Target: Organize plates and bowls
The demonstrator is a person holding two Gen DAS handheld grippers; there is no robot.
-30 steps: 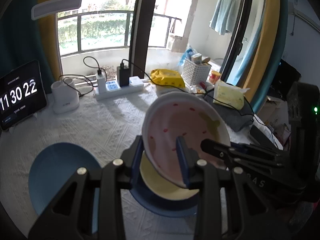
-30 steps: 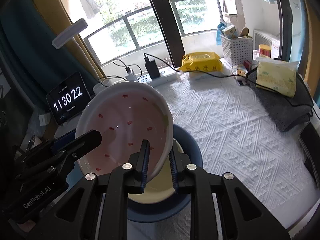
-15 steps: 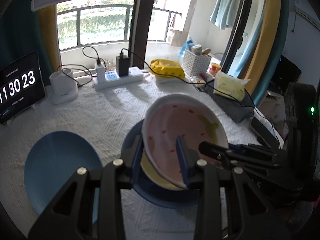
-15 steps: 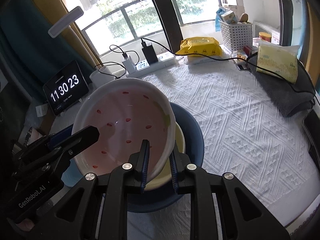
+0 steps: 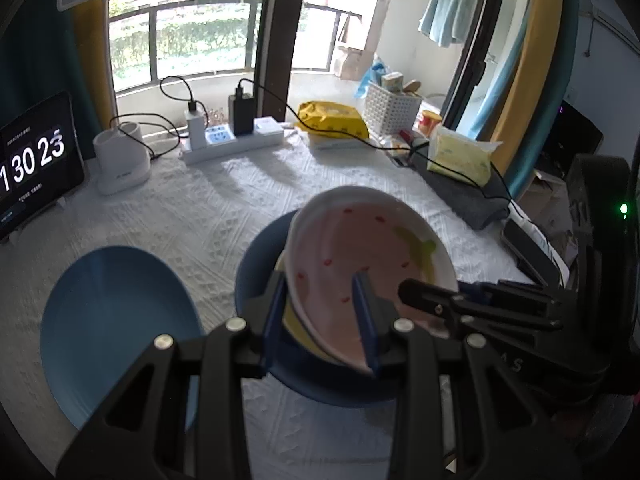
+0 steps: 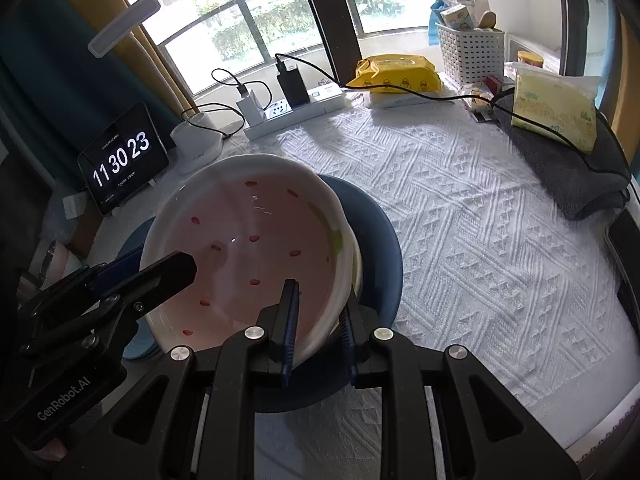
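Left wrist view shows the left gripper (image 5: 320,312) clamped on the near rim of a white bowl (image 5: 360,248) whose glossy pink inside carries small red dashes and a green-yellow leaf shape; one blue-padded finger lies inside the bowl and the other outside its wall. The bowl is tilted, its far rim raised, and it sits over a pale yellow bowl (image 5: 294,322) nested in a dark blue bowl (image 5: 256,268) near the front edge of the table (image 5: 224,208), which is covered by a white cloth with a raised woven diamond pattern. From the right side the right gripper (image 6: 318,320) pinches the bowl's opposite rim in the same way, one finger in and one out, as the right wrist view shows plainly. A flat, matte blue plate (image 5: 116,320) lies on the cloth toward the front left corner, apart from the stacked bowls. Along the back edge stand a tablet clock (image 5: 34,160), a rounded white lamp base (image 5: 122,158), a white power strip (image 5: 236,142) with chargers plugged in, a yellow wipes pack (image 5: 332,120) and a white perforated basket (image 5: 394,110). At the right edge a yellow tissue pack (image 5: 460,154) rests on a folded grey towel (image 5: 464,196).
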